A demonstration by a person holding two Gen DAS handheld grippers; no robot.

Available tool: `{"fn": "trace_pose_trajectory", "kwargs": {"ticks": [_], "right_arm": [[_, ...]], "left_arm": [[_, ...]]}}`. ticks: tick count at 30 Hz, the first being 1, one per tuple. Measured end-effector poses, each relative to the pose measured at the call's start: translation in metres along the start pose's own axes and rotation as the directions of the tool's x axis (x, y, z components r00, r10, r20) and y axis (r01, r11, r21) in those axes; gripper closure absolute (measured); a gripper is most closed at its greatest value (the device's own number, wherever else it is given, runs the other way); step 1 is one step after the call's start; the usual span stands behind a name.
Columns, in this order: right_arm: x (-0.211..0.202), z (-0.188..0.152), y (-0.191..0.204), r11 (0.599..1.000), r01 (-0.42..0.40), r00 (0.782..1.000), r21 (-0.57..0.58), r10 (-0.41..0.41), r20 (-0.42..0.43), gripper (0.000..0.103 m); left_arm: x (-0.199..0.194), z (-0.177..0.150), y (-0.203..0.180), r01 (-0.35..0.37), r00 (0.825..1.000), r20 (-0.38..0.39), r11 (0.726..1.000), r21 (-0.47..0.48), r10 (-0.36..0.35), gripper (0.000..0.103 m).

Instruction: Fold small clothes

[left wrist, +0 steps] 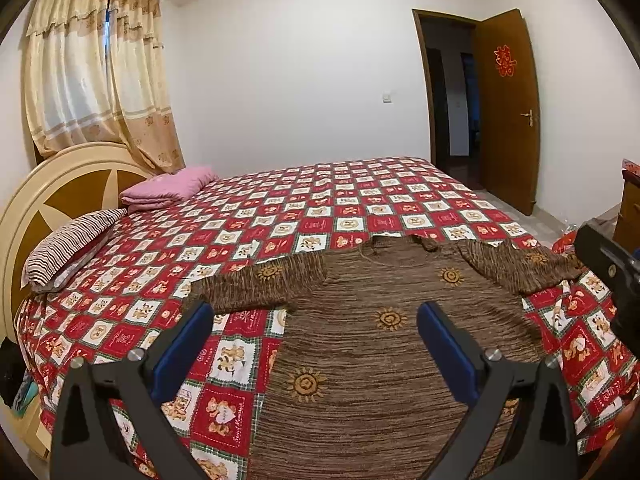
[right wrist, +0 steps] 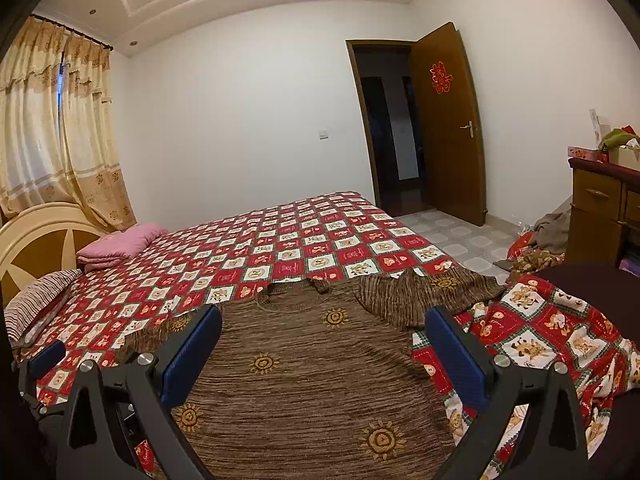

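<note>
Left wrist view: the left gripper hangs with jaws spread wide, gripping nothing, above a brown sweater with sun motifs that lies flat on the patchwork bedspread; its body runs between and ahead of the jaws. Right wrist view shows the right gripper, also wide open and empty-handed, over the same sweater. Beyond the jaws, the door carries a red double-happiness character. Lettering on the bedspread squares is too small to read.

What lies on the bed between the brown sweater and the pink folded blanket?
Only bare bedspread lies between the brown sweater and the pink folded blanket; both wrist views show it.
</note>
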State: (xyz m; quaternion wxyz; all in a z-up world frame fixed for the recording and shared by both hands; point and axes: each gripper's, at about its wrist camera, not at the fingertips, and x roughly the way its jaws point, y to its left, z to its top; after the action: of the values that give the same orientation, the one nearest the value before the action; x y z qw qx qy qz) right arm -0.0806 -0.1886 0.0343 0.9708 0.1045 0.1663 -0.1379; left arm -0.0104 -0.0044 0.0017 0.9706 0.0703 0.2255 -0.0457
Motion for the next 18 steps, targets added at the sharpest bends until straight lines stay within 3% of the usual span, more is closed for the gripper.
{"fn": "trace_pose_trajectory", "kwargs": {"ticks": [18], "right_arm": [[0.0007, -0.0022, 0.0015, 1.000, 0.000, 1.000, -0.004, -0.001, -0.002, 0.001]], "left_arm": [[-0.0011, -0.0009, -0.0006, 0.002, 1.000, -0.004, 1.000, -0.004, -0.002, 0.000]]}}
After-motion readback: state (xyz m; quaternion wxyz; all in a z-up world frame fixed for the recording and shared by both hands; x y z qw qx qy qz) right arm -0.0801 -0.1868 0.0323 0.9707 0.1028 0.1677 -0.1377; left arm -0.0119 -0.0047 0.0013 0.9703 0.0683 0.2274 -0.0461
